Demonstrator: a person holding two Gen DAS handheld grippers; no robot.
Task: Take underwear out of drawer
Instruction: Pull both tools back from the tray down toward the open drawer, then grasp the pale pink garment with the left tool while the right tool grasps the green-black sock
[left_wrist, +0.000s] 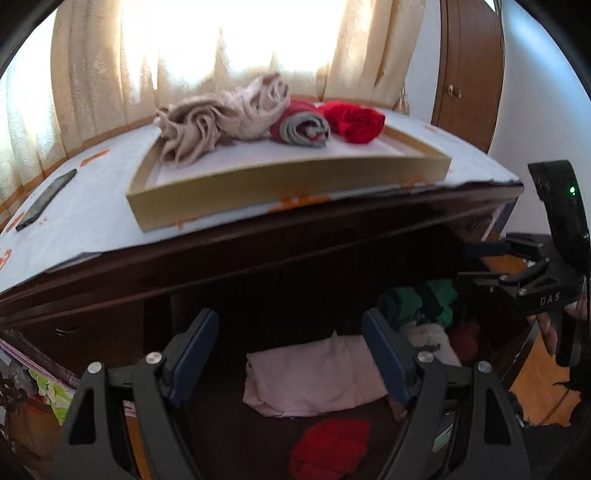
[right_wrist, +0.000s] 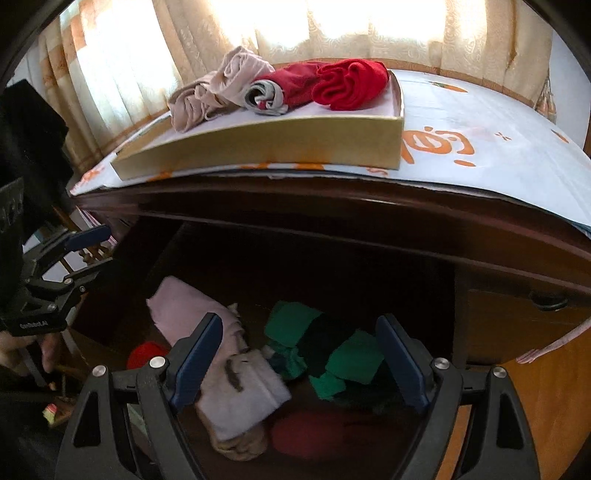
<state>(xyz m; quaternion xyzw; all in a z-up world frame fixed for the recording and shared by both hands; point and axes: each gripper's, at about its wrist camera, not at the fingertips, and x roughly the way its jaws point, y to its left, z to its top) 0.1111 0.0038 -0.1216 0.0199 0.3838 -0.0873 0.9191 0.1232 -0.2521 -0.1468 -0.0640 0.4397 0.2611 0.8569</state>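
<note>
A: Where's the underwear?

B: In the open drawer (right_wrist: 258, 266) below the dresser's front edge: a pink folded piece (left_wrist: 306, 380) toward its left side, a red one (left_wrist: 328, 448) at its front, green ones (right_wrist: 332, 350) toward the right.

A: And the claws?

B: The left gripper (left_wrist: 290, 354) stands wide above the pink piece, holding nothing. The right gripper (right_wrist: 299, 360) is wide too, empty, over the green ones.

A: On top?

B: A tray (left_wrist: 280, 192) with beige and red rolled garments (left_wrist: 258, 110) along its back edge.
</note>
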